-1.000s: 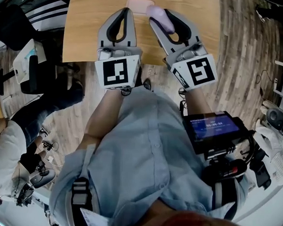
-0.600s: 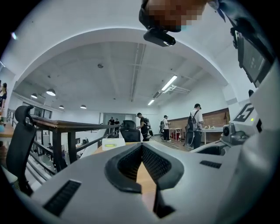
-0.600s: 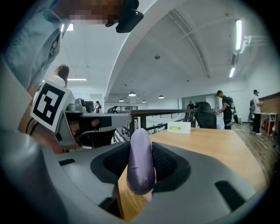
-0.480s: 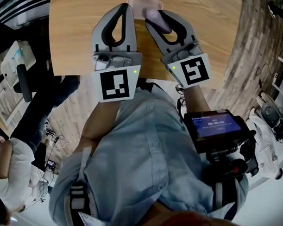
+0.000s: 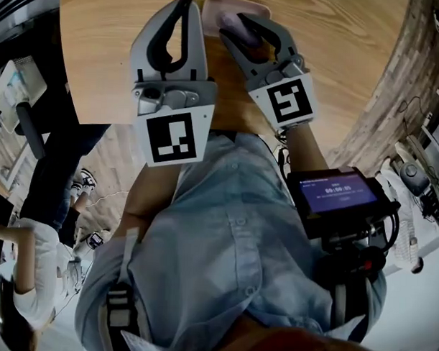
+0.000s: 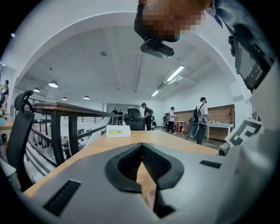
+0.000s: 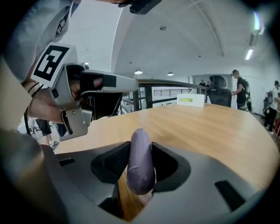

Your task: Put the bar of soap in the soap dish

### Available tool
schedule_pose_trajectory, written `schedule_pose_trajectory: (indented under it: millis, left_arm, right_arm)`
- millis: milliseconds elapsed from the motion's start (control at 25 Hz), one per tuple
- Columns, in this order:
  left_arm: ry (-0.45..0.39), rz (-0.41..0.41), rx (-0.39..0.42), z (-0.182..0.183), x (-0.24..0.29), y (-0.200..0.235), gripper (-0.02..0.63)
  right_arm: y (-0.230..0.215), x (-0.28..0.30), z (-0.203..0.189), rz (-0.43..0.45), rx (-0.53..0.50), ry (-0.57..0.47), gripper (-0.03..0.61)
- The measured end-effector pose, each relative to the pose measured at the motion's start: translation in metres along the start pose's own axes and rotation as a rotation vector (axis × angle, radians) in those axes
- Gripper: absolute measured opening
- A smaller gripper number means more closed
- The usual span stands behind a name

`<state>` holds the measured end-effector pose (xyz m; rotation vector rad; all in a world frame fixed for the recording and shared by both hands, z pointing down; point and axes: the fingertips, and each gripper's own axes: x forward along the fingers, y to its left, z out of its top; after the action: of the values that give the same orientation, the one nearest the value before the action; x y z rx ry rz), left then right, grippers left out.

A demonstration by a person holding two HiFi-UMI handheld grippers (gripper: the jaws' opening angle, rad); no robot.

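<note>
Step in hand: carry of the soap to the dish, release not yet made.

The right gripper (image 5: pixel 237 29) is clamped on the bar of soap (image 5: pixel 232 22), a purple bar stood on edge between the pads with its far end poking past the jaw tips. The soap dish (image 5: pixel 260 6), pale pink, lies just ahead of and below those tips. The bar looks to be over its near rim; contact cannot be told. The left gripper (image 5: pixel 184 3) sits just to the left of the right one, jaws together and empty, tips near the dish's left edge.

Next move, as a judgement: dip the tips until the bar sits inside the dish, then spread the jaws and back out along the tool's own line. On edge, the bar may topple when freed.

Only the head view shows the dish and both tools together on the table (image 5: pixel 339 53). The right gripper view shows the pads pressing both flat faces of the bar, with the dish hidden beneath the jaws. The left gripper view confirms the closed, empty tips.
</note>
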<state>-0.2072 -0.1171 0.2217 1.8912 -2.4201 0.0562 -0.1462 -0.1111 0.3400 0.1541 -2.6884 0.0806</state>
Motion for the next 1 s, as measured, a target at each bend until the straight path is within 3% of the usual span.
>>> schedule_pose_trajectory:
  millis: [360,560,840,1000]
  left_arm:
    - [0.001,0.011,-0.009,0.001,0.001,0.009,0.008]
    - [0.001,-0.002,-0.012,0.001,0.003,0.006,0.008]
    - [-0.014,-0.015,-0.009,0.003,0.006,0.004,0.008]
    - [-0.031,-0.029,-0.006,0.002,0.010,0.001,0.009]
  right_arm:
    - [0.007,0.003,-0.017,0.009,-0.125,0.163,0.163]
    - [0.004,0.005,-0.013,0.015,-0.103,0.138,0.196]
    - [-0.016,-0.003,-0.006,-0.044,-0.100,0.119,0.213]
    - [-0.026,-0.006,0.010,-0.097,-0.057,-0.003,0.213]
